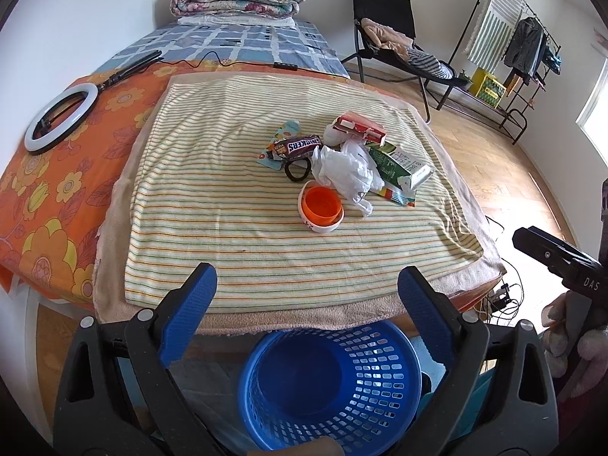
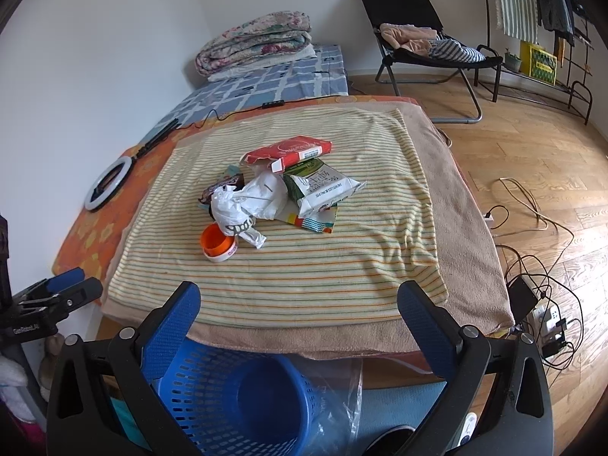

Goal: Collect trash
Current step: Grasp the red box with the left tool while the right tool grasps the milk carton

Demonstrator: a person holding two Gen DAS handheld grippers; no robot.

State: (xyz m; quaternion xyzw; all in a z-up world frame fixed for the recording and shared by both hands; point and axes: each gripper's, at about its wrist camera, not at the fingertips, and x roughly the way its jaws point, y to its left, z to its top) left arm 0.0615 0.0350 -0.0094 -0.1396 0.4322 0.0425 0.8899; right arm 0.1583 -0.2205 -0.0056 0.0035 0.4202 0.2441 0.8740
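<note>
The basket (image 1: 330, 387) sits empty on the floor, nearest. Both the left gripper (image 1: 306, 285) and right gripper (image 2: 300, 304) gape wide, holding nothing. Farther off, the trash (image 1: 342, 163) is heaped mid-towel (image 1: 228, 235). Risks: the loose bag (image 2: 250, 197) snagging its neighbours, or the cup (image 1: 322, 209) rolling off.

Left gripper (image 1: 307, 285) angled downward, jaws wide apart and empty, right gripper (image 2: 299, 306) likewise, both side by side
</note>
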